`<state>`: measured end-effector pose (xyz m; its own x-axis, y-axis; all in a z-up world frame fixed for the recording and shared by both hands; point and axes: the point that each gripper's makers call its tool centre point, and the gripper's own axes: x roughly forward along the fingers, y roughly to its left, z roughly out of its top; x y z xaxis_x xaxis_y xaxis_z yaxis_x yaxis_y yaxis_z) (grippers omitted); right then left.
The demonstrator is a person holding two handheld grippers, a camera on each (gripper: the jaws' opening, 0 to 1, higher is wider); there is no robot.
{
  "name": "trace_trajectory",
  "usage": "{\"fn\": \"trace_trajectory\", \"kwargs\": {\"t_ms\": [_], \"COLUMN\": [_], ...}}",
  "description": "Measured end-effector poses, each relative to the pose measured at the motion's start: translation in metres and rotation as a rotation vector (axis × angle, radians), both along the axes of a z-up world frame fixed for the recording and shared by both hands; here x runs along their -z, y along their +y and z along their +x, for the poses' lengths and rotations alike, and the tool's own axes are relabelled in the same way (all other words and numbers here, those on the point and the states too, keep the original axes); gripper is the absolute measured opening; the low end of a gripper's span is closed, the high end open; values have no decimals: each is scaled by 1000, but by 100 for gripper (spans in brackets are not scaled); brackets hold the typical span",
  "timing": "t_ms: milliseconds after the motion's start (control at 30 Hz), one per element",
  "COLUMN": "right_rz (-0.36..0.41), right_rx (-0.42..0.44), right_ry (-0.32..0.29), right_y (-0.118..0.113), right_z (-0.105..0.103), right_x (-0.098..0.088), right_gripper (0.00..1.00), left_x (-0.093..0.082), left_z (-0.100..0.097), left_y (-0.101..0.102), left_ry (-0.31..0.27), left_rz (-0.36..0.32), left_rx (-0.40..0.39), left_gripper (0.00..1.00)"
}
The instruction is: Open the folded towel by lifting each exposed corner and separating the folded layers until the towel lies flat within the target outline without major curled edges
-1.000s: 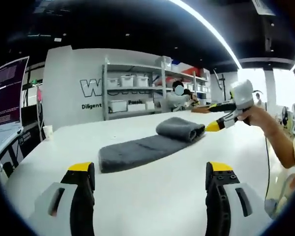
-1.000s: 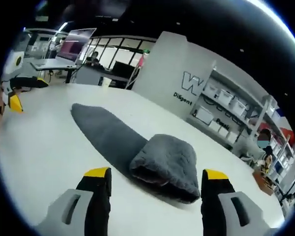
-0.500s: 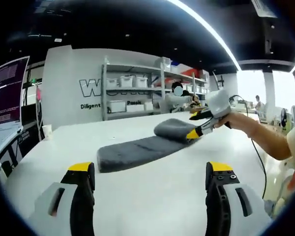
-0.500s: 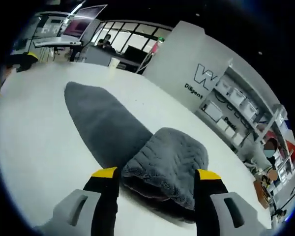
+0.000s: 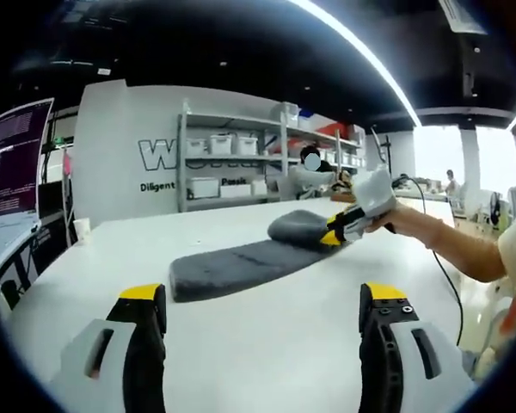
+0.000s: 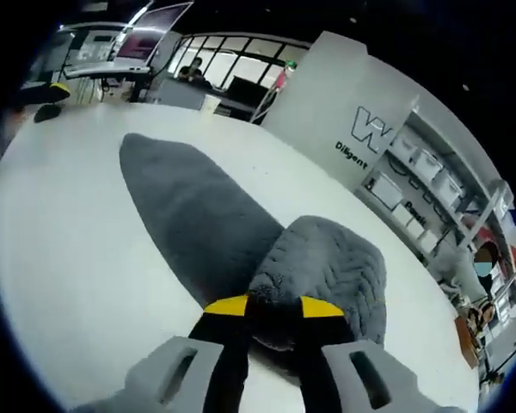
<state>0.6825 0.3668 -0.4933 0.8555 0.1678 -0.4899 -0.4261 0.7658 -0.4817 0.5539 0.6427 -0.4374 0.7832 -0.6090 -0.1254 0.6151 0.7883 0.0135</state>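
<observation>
White worktop (image 5: pixel 267 327) under both tongs, shelving (image 5: pixel 241 163) and a lettered wall behind. Right tongs (image 6: pixel 273 306) nearly together, pinched on the rolled end of the grey towel (image 6: pixel 198 224), seemingly gripping its edge, though hard to confirm at this angle. Left tongs (image 5: pixel 262 301) wide apart, hovering near the worktop, well short of the towel's flat end. Towel stretched across mid-worktop, far end still folded over.
</observation>
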Motion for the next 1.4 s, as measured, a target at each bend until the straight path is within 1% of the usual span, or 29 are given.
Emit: {"fn": "trace_trajectory", "kwargs": {"t_ms": [133, 233, 300, 400, 600, 800, 967, 1133, 1167, 1200, 1267, 1367, 1400], "right_rz": [73, 114, 143, 177, 207, 237, 255, 327, 335, 350, 364, 423, 434], "right_rx": [-9, 3, 21, 30, 38, 55, 94, 157, 171, 197, 216, 278, 302], "right_ry": [-1, 0, -10, -26, -40, -60, -88, -121, -129, -144, -155, -186, -198], "right_y": [6, 4, 1, -1, -3, -13, -31, -56, -63, -74, -83, -105, -112], "right_z": [3, 4, 5, 4, 4, 6, 6, 4, 4, 3, 3, -2, -7], "right_x": [-1, -1, -5, -12, -26, -41, -52, -63, -65, -68, -71, -77, -78], "right_gripper": [3, 2, 2, 2, 2, 1, 1, 1, 1, 1, 1, 1, 1], "left_x": [5, 8, 9, 5, -1, 1, 0, 0, 0, 0, 0, -2, -2], "left_z": [0, 1, 2, 3, 0, -2, -1, -4, -4, -4, -5, -6, -5], "left_y": [0, 3, 6, 11, 12, 11, 15, 16, 16, 16, 15, 16, 16], "left_ry": [10, 14, 18, 18, 4, 15, 18, 18, 18, 18, 20, 16, 17], "left_rz": [-4, 4, 9, 6, -2, 4, 1, 7, 9, 10, 9, 6, 5], "left_rx": [4, -1, -7, -18, -27, -18, -33, -34, -34, -34, -33, -34, -35], "left_gripper": [91, 91, 90, 90, 88, 88, 88, 87, 87, 87, 87, 87, 87]}}
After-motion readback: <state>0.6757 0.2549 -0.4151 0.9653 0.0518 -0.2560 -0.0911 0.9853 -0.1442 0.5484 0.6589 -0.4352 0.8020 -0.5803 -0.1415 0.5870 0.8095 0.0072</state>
